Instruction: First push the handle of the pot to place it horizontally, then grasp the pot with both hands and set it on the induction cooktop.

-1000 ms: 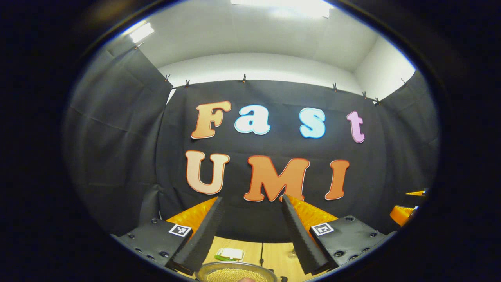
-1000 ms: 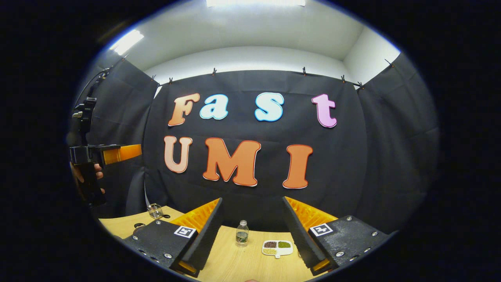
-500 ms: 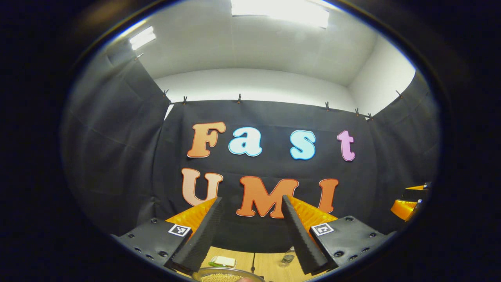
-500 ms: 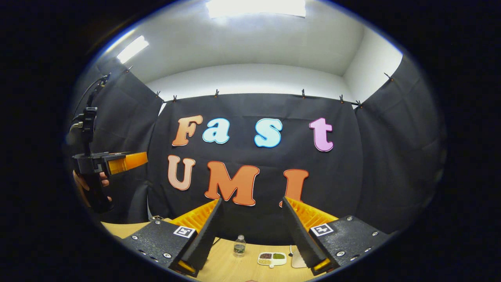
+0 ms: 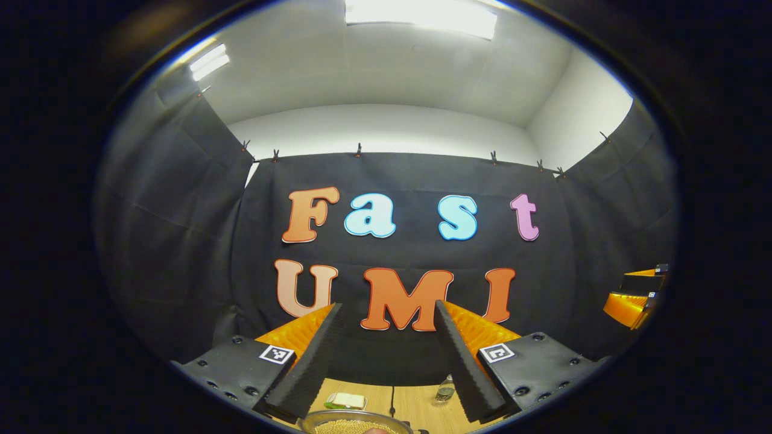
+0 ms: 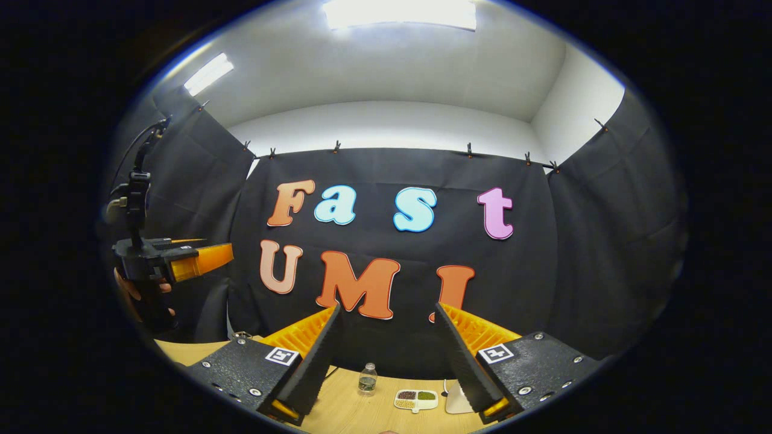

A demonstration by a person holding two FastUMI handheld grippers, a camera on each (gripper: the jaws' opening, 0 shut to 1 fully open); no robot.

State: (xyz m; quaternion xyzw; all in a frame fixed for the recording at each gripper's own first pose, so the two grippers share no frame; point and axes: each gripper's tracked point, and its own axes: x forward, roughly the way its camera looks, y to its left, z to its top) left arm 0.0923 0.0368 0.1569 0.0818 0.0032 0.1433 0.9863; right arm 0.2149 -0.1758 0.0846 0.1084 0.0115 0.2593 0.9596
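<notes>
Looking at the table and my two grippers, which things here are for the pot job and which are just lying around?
For the job:
- left gripper, open
- right gripper, open
- metal-rimmed vessel holding yellow grains; possibly the pot, cannot tell

Lying about:
- small bottle
- divided dish of beans
- white and green packet

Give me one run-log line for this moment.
left gripper: open, raised | right gripper: open, raised | bottle, divided dish on table | contact: none
</notes>
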